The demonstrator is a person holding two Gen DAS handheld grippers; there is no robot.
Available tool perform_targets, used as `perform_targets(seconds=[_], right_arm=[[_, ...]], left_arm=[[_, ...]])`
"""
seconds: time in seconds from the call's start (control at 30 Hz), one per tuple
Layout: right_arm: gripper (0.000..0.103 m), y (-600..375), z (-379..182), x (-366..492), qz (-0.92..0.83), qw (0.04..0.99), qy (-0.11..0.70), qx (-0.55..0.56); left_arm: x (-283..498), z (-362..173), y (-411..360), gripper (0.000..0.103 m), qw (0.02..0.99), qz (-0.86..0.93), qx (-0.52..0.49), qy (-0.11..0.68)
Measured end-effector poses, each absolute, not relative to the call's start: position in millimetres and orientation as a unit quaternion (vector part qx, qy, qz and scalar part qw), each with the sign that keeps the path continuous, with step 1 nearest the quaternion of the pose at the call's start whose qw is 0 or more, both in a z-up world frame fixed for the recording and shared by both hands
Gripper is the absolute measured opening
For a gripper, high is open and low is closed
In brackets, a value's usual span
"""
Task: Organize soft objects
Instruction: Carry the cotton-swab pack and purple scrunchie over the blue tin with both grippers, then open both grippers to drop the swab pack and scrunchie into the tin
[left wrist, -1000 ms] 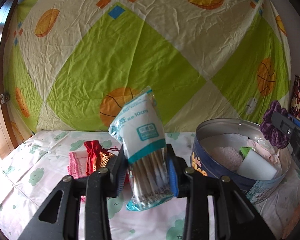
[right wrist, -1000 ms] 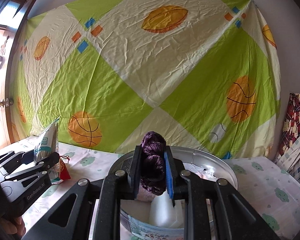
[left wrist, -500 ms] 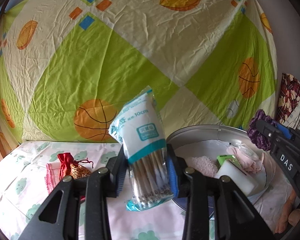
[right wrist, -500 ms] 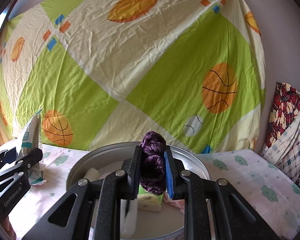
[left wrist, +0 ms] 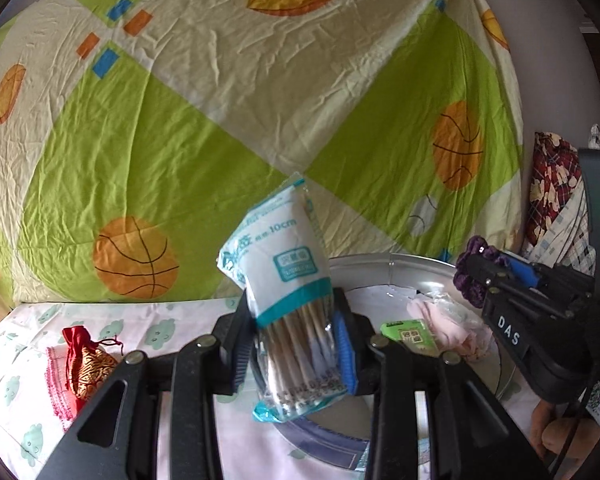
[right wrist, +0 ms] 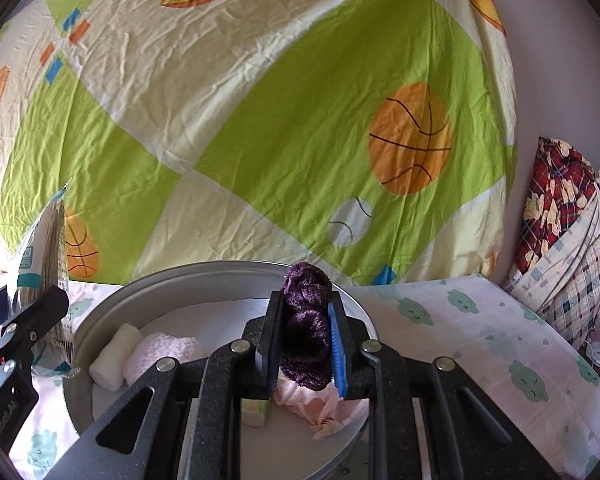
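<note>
Left wrist view: left gripper (left wrist: 296, 354) clamped on cotton swab pack (left wrist: 290, 296), over tin (left wrist: 380, 264) rim. Right gripper (right wrist: 304, 344) clamped on purple scrunchie (right wrist: 305, 320) above tin. Several soft items already inside; red pouch (left wrist: 84, 356) left on bed.

A wrinkled cloth backdrop (left wrist: 228, 112) is showing lime-green and cream diamonds with orange basketballs and small blue and orange squares. At lower left, a red and gold brocade pouch (left wrist: 85, 360) is glowing. A white and teal plastic swab packet (left wrist: 288, 280) is sitting mid-frame; a fuzzy deep-purple scrunchie (right wrist: 306, 320) is darkening the right view's centre.
</note>
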State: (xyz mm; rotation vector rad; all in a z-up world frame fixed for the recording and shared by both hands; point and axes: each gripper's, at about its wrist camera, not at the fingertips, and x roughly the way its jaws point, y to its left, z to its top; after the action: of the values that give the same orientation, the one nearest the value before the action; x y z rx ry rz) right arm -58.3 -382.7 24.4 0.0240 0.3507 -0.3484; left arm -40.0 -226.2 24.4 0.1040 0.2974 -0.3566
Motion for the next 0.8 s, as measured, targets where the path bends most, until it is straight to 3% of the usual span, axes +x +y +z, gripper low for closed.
perform_targets(seconds=[0.63,0.7,0.77,0.8], right_arm=[[0.023,-402,5,-33,-0.171,0.957,0.232,0.033],[0.023,-402,4,-32,-0.167,0.957,0.234,0.032],[0.024,-400,5,-32,-0.168,0.957,0.234,0.029],[0.025,-399,5,-32,-0.166,0.958,0.234,0.027]], left_arm=[[-11,4,-265,0.036,0.955,-0.203,0.073,0.202],[-9,3,-267,0.042,0.954,-0.204,0.076,0.208],[-12,4,-266,0.057,0.957,-0.196,0.076,0.202],[-15,5,-265,0.077,0.959,-0.190,0.076,0.195]])
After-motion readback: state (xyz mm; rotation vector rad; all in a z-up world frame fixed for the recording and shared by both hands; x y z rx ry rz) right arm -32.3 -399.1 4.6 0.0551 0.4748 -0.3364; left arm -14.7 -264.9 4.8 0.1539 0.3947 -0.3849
